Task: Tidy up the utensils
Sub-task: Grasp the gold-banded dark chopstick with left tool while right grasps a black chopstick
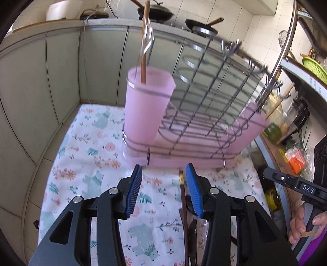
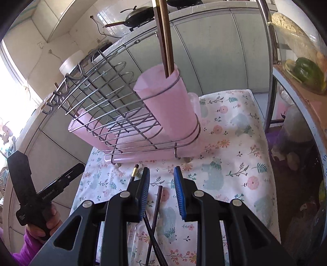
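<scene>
A pink utensil cup stands at the end of a wire dish rack on a pink tray; brown chopsticks stand upright in it. It also shows in the right wrist view with the chopsticks. My left gripper is open and empty above the floral cloth, with a dark chopstick lying by its right finger. My right gripper is open and empty above dark chopsticks on the cloth. Another gold-tipped chopstick lies left of it.
The floral cloth covers a small table beside grey cabinets. A shelf with vegetables is at the right. Woks sit on the counter behind. The right gripper handle shows at the right of the left view.
</scene>
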`<state>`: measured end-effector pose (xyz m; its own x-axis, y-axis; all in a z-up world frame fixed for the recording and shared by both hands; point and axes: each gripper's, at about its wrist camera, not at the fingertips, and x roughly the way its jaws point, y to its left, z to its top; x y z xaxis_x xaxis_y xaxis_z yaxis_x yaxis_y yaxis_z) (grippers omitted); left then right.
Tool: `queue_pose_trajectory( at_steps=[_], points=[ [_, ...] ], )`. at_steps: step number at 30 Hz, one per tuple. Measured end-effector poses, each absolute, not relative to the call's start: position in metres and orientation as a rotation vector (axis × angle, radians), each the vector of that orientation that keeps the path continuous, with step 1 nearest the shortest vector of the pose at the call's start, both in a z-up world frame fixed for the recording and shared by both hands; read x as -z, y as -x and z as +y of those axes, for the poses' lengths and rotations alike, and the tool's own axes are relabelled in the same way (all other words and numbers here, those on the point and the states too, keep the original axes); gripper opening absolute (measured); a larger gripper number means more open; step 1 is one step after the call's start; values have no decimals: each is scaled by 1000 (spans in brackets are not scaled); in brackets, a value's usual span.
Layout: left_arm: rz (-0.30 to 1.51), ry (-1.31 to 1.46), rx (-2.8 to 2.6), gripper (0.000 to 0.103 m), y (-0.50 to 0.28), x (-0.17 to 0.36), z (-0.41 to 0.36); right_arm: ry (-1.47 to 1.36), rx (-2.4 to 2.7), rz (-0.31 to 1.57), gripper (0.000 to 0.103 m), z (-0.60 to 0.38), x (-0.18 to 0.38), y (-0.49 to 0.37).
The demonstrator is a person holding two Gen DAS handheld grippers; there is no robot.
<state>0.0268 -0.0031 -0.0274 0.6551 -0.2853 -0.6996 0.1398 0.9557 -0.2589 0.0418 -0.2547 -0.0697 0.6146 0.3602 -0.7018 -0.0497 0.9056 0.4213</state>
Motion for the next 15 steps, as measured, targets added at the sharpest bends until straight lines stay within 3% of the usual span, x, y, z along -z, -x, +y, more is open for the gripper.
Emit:
queue_pose_trajectory(
  at_steps=[13,15],
  points=[
    [1052,154,301,44,-46,74,-31,-388,-282,959,23,-242,99,-40],
    [1079,147,307,40,-52,80,-38,-393,-283,968,23,-243,102,-40]
  ],
)
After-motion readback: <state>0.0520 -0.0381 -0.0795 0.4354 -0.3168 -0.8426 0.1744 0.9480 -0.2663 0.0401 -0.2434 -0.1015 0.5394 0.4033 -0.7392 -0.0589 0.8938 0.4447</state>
